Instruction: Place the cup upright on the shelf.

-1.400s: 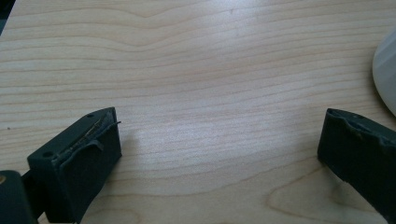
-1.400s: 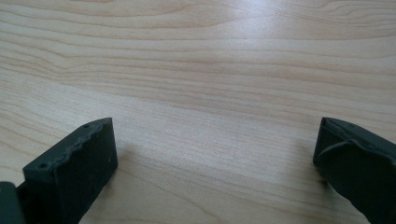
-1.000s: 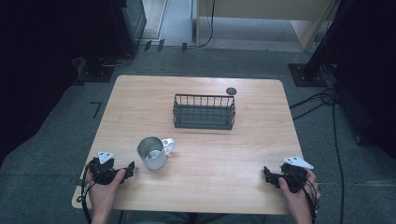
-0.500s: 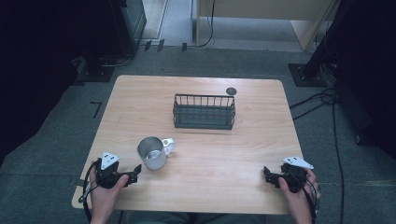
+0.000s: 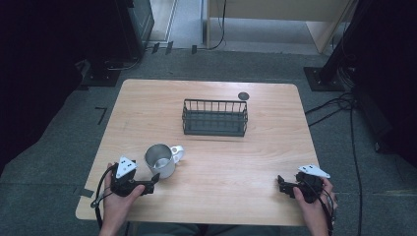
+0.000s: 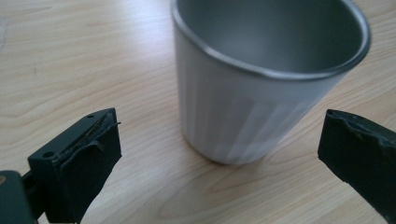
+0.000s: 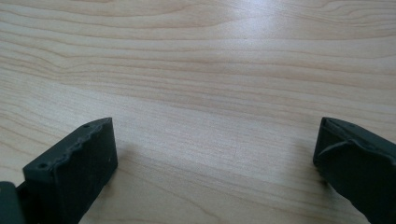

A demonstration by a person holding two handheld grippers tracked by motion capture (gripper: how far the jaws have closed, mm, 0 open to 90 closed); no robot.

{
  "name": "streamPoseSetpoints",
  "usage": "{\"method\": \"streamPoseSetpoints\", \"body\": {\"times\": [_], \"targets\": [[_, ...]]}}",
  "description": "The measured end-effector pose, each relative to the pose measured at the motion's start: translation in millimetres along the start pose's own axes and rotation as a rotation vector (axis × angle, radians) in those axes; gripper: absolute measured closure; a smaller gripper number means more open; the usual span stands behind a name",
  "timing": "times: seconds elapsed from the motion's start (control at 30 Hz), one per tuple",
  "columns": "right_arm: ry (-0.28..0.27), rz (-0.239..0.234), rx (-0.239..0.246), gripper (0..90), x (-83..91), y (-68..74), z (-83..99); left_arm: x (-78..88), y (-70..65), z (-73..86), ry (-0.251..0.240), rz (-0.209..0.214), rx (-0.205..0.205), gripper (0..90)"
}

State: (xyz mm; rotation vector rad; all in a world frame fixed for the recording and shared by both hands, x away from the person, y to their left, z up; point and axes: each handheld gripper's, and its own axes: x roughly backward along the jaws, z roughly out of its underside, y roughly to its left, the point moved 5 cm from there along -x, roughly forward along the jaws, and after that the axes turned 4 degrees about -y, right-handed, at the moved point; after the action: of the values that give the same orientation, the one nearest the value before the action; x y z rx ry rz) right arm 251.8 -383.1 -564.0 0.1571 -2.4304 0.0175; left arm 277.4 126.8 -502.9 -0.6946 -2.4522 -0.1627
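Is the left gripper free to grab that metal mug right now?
Probably yes. The left gripper sits right beside the mug, jaws spread wider than its body, with bare table between them and nothing blocking.

Legible text, labels, brands, numbers, signs: none found. The plain metal cup [image 6: 261, 79] bears no print or mark on its wall or rim. The light wooden worktop [image 7: 196, 70] shows grain only, with no sticker or lettering. The small dark round disc [image 5: 243, 96] at the far edge of the worktop is too small to read.
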Motion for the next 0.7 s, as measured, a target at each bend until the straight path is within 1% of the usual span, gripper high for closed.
{"method": "streamPoseSetpoints", "body": {"times": [0.1, 0.23, 0.3, 0.43, 0.5, 0.6, 0.67, 0.7], "targets": [[0.000, 0.000, 0.000, 0.0, 0.0, 0.0, 0.0, -6.4, -4.3, -4.6, 0.006, 0.009, -0.014, 0.0], [0.000, 0.000, 0.000, 0.0, 0.0, 0.0, 0.0, -10.8, -6.8, -8.9, 0.006, 0.013, -0.020, 0.0], [0.000, 0.000, 0.000, 0.0, 0.0, 0.0, 0.0, -15.3, -9.6, -14.5, 0.009, 0.019, -0.032, 0.0], [0.000, 0.000, 0.000, 0.0, 0.0, 0.0, 0.0, -19.8, -11.6, -20.7, 0.009, 0.020, -0.043, 0.0], [0.000, 0.000, -0.001, 0.0, 0.0, 0.0, 0.0, -22.7, -13.2, -24.7, 0.002, 0.028, -0.045, 0.0], [0.000, 0.000, 0.000, 0.0, 0.0, 0.0, 0.0, -27.3, -16.4, -29.3, 0.007, 0.033, -0.057, 0.0], [-0.001, 0.000, -0.001, 0.0, -0.1, 0.1, 0.0, -30.0, -17.1, -32.1, 0.011, 0.028, -0.066, 0.0], [-0.001, 0.000, -0.001, 0.0, -0.1, 0.1, 0.0, -31.3, -17.2, -33.2, 0.013, 0.026, -0.064, 0.0]]}}
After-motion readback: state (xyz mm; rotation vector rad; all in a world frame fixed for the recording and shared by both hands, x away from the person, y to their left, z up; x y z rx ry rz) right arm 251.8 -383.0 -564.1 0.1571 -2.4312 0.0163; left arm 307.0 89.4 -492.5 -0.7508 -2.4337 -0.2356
